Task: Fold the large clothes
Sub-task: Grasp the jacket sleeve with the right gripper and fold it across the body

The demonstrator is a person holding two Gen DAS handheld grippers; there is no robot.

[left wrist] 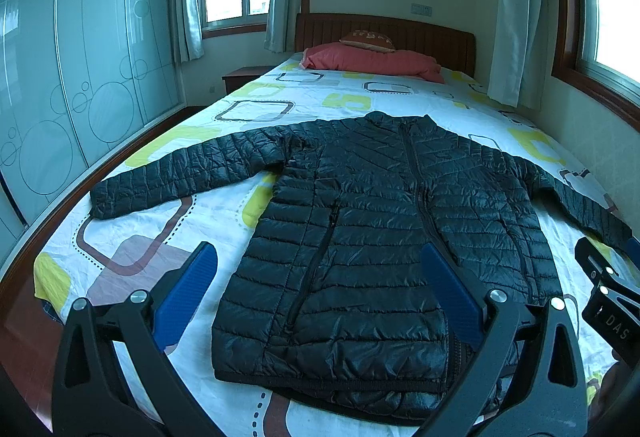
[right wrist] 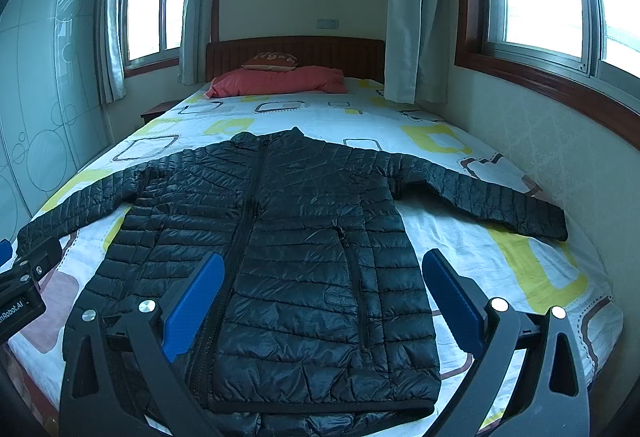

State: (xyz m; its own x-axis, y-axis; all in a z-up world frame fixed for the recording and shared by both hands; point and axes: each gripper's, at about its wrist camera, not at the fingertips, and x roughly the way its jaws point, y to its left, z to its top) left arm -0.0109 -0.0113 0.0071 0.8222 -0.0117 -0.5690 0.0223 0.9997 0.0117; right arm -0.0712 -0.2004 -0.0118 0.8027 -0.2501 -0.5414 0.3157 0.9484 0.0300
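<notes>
- Black quilted jacket [left wrist: 360, 221]: lies flat on the bed [left wrist: 132, 233], front side up, zip closed, collar toward the headboard [left wrist: 384, 33] and hem toward the cameras. This spread-out layout exposes every edge, which suits a first fold.
- Sleeves: the left sleeve [left wrist: 168, 173] and the right sleeve [right wrist: 492, 197] stretch outward to either side, each well apart from the jacket body. Judged from this, no fold is yet made.
- Left hand-held gripper [left wrist: 320, 277]: fingers set wide apart, holding nothing, poised above the hem on the jacket's left half. The open stance likely prepares a pinch on fabric.
- Right hand-held gripper [right wrist: 324, 285]: likewise spread and empty, above the hem on the jacket's right half. Its body also shows at the right edge of the left wrist view.
- Paired placement: the two tools sit side by side near the bed's foot, so each can take its own side of the garment.
- Red pillow [right wrist: 280, 83]: rests by the headboard, well clear of the jacket.
- Handling note: the puffy, slick shell may slip or spring back, so a firm pinch seems advisable.
</notes>
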